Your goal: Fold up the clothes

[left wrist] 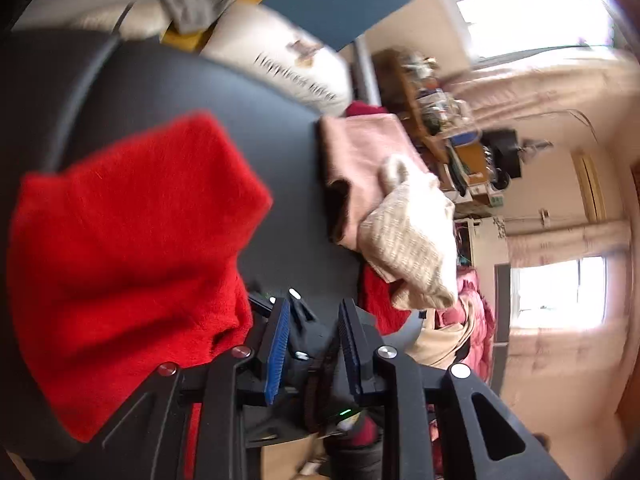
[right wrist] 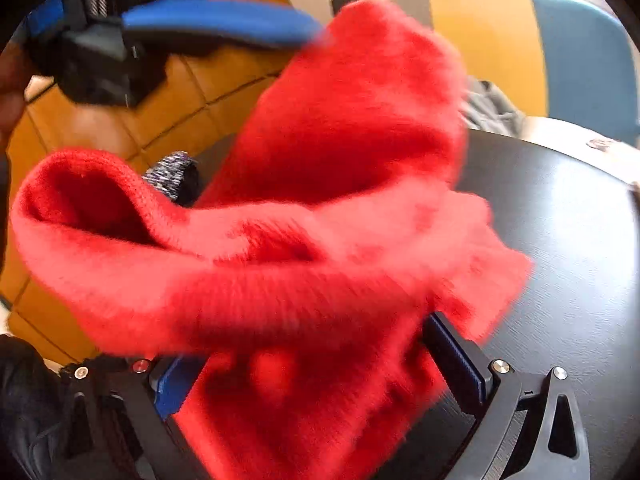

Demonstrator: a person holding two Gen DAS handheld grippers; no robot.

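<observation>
The red sweater (right wrist: pixel 304 216) lay partly on the dark round tabletop (right wrist: pixel 568 248) and partly lifted off it, bunched thickly between the fingers of the right gripper (right wrist: pixel 320 364), whose jaws stood wide with fluffy knit filling the gap; whether they actually pinched the cloth or merely cradled it could not be told, since the fabric covered the left finger almost entirely. The left gripper (left wrist: pixel 314 344) had its blue pads a little apart with nothing between them, close to the sweater's edge. The main risk, as I judged it, was the thick, slippery knit sliding out of a loose hold and collapsing into a heap, or a hanging part dragging over the tabletop's near edge toward the tiled floor (right wrist: pixel 192 92). A swing toward the far edge could also disturb the pink garment (left wrist: pixel 360 160) and the cream knit (left wrist: pixel 412 236) stacked there. Motion blur smeared the sweater's outline, so sleeves, collar and hem could not be separated, and how many layers were already doubled over stayed unclear. A speckled dark object (right wrist: pixel 172 174) behind the sweater was mostly hidden.
</observation>
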